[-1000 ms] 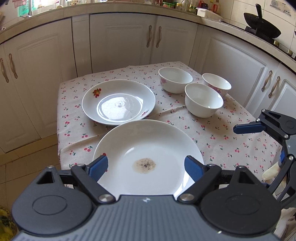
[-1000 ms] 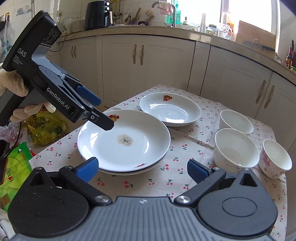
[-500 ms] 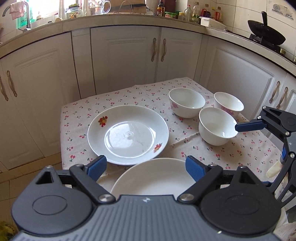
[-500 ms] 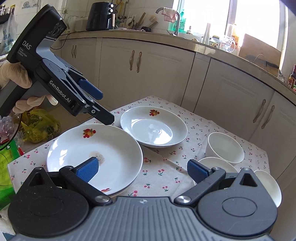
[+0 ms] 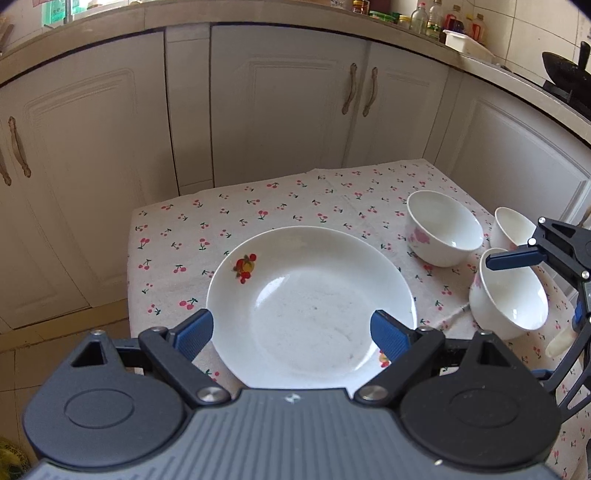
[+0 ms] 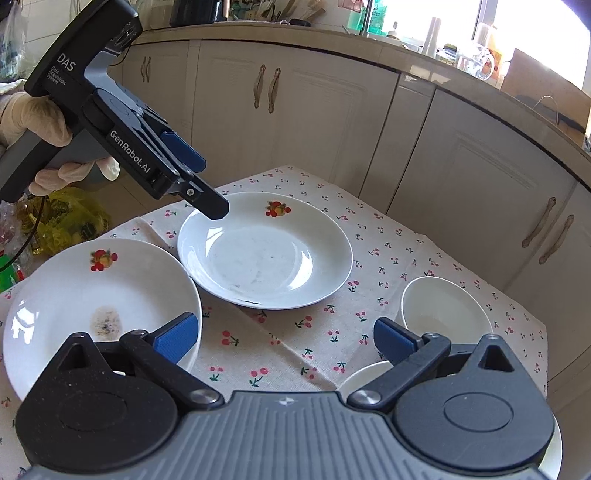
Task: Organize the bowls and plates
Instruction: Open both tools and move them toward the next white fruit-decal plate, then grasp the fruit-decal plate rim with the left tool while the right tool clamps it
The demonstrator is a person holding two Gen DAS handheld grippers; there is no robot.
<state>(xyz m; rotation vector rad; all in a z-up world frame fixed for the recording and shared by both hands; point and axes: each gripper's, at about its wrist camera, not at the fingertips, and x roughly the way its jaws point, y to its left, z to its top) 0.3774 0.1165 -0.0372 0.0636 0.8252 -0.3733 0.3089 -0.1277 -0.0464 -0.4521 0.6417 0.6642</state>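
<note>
Plates first: the left tool [image 5: 291,330], wide open and empty, has moved from the stained white plate [image 6: 99,291] to the clean fruit-printed white plate [image 5: 310,295]; right tool [image 6: 282,338] likewise open, idle.

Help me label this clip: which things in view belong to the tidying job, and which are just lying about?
Job:
clean white fruit-print plate
stained white fruit-print plate
three white pink-flowered ceramic bowls

Lying about:
black wok
countertop sauce bottles
yellow plastic bag
</note>
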